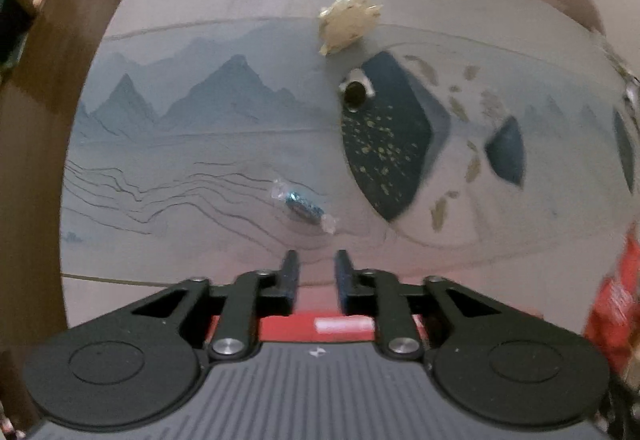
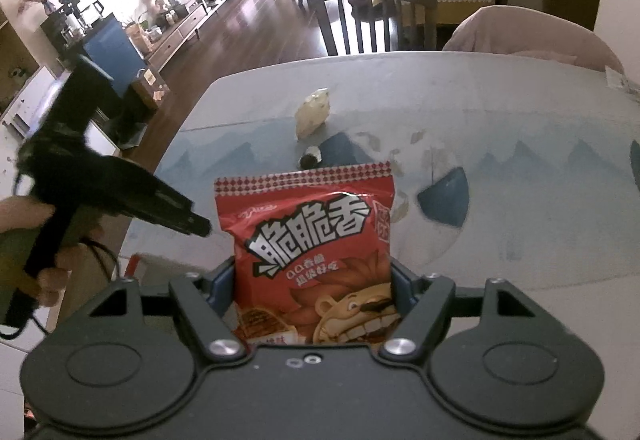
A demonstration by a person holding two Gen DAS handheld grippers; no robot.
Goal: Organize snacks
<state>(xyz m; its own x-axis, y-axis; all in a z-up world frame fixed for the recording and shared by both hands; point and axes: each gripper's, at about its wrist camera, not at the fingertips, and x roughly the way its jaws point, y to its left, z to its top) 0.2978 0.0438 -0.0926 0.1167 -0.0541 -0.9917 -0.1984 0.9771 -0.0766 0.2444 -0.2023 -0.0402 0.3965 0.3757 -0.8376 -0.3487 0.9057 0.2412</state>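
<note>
Right hand-held gripper [image 2: 314, 280]: clamped on both side edges of the upright red snack bag [image 2: 308, 240], above the table [image 2: 500, 111].
Left hand-held gripper [image 1: 316, 274]: narrow gap, holding nothing.
Blue candy [image 1: 304, 204]: on table just ahead of left fingertips; likely next, so approach low and centred.
</note>
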